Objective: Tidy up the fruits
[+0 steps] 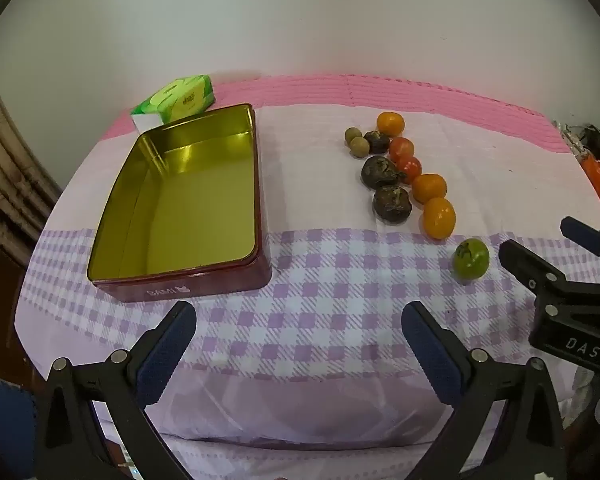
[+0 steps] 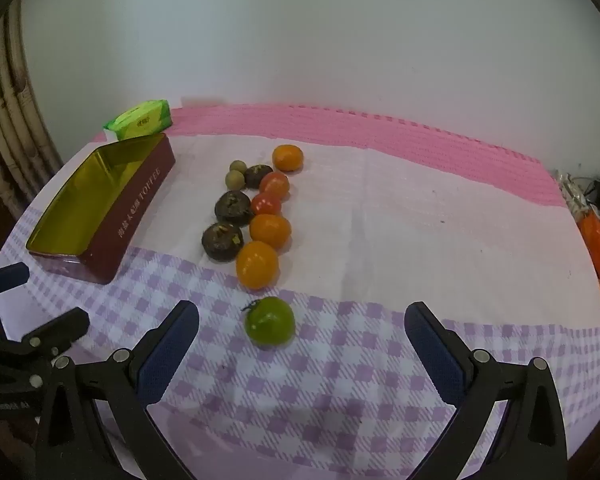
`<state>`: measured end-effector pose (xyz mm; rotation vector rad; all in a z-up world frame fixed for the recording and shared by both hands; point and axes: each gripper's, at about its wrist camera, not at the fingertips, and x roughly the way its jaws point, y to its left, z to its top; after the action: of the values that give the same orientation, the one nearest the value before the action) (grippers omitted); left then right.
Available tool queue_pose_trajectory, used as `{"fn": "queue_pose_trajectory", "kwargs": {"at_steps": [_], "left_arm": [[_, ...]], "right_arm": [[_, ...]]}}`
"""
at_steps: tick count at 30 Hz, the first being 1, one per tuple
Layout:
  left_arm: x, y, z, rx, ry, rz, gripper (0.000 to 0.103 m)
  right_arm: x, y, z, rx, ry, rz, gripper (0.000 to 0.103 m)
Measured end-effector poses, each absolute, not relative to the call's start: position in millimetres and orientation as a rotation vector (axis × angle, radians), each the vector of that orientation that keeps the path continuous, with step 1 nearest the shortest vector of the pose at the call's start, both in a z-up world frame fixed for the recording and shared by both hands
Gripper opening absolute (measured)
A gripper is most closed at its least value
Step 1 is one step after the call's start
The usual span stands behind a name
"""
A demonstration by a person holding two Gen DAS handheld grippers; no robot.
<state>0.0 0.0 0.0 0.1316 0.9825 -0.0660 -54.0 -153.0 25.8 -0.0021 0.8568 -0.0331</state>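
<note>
left wrist view: left gripper [image 1: 299, 334] jaws wide, nothing between them, over the checked cloth [image 1: 320, 320] on the surface
tin, left view: open red tin [image 1: 188, 208], gold inside fully visible, empty; near wall reads "BAMI"
right gripper, left view: right gripper [image 1: 548, 248] at right edge, just beside the green tomato [image 1: 471, 259], not touching
right wrist view: right gripper [image 2: 301, 334] jaws wide, empty; green tomato [image 2: 269, 321] just ahead, between the fingertips' line and the fruit row
tin, right view: tin [image 2: 100, 204] at left, side lettering "TOFFEE" seen only here
fruit location: all on the cloth, right of the tin, none inside
fruit count: 3 orange [image 2: 257, 265], 2 red [image 2: 266, 204], 3 dark wrinkled [image 2: 222, 241], 2 small tan [image 2: 235, 179], 1 green
other: green tissue pack [image 1: 176, 98] behind the tin
</note>
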Motion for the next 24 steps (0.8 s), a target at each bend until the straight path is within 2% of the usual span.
{"fn": "queue_pose_trajectory", "kwargs": {"at_steps": [12, 24], "left_arm": [[10, 7, -4, 0.087, 1.026, -0.056, 0.101], [-1, 10, 5, 0.091, 0.986, -0.041, 0.101]], "right_arm": [[-56, -144, 15, -0.023, 0.884, -0.073, 0.102], [-55, -150, 18, -0.029, 0.884, -0.038, 0.102]]}}
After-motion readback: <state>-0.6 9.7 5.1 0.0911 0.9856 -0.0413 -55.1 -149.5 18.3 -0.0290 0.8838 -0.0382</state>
